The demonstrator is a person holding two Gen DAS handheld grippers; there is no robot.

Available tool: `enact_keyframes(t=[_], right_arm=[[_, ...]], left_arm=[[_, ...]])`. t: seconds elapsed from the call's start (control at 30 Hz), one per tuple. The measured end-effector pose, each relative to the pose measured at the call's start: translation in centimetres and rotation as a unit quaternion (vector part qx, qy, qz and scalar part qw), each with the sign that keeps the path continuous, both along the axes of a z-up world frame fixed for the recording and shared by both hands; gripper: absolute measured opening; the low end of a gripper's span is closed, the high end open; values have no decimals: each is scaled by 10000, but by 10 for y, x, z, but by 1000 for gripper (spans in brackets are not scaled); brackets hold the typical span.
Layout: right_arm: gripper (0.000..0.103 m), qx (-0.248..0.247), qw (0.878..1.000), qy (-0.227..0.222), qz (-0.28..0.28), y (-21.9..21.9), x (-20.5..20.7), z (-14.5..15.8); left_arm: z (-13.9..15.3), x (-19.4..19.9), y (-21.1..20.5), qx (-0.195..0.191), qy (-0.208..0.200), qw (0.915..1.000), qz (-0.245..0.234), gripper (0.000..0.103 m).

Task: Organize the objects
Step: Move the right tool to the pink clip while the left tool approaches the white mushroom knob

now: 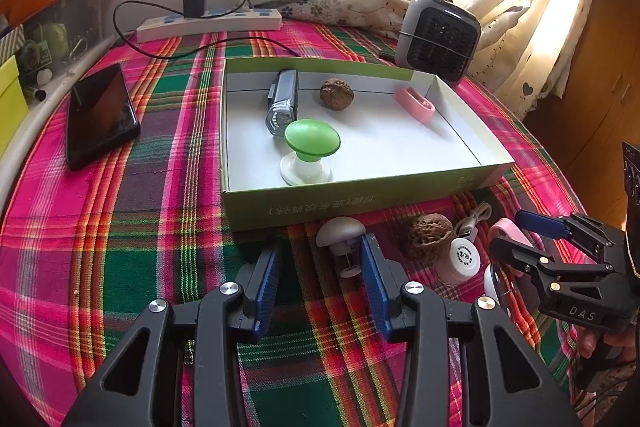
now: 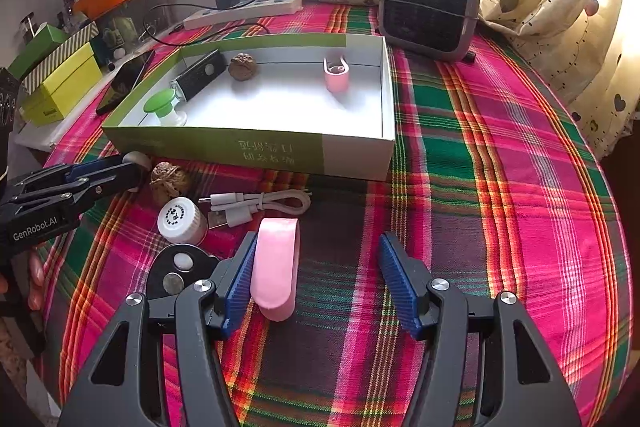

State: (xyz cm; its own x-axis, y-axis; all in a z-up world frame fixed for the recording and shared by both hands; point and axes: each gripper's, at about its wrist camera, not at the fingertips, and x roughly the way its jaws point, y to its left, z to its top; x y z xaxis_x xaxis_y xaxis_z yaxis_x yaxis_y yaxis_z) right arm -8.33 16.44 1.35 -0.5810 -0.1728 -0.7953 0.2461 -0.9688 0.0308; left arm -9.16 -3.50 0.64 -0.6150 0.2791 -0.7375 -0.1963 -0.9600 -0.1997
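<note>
Plaid cloth (image 2: 500, 187), pink and green, covers the table; on it sits the shallow green-sided box (image 2: 248, 151), already holding a green mushroom-shaped piece (image 1: 312, 139), a walnut (image 1: 337, 94), a bike light (image 1: 282, 103) and one pink clip (image 1: 416, 103). Loose items lie in front of the box: second walnut (image 2: 170, 183), white cable (image 2: 256, 205), white-capped bottle (image 2: 182, 221), grey mushroom-shaped piece (image 1: 340, 233), second pink clip (image 2: 278, 267). My right gripper (image 2: 316, 283) has its jaws spread, empty; the pink clip lies between them, hard against the left pad, long axis running along the fingers, away from me toward the box. I judge the right hand is nearer and needs a slight shift left to centre the clip before closing. My left gripper (image 1: 320, 283) is also spread with nothing pinched; the grey mushroom piece sits at the tip of its right finger, just beyond the gap, tilted on its stem.
</note>
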Motion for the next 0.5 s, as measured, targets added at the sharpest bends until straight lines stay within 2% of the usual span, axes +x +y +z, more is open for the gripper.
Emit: enact_keyframes(t=[0.5], right_arm=[[60, 50, 9999, 83, 77, 0, -1, -1]], left_arm=[[2, -6, 6, -197, 16, 9998, 64, 38]])
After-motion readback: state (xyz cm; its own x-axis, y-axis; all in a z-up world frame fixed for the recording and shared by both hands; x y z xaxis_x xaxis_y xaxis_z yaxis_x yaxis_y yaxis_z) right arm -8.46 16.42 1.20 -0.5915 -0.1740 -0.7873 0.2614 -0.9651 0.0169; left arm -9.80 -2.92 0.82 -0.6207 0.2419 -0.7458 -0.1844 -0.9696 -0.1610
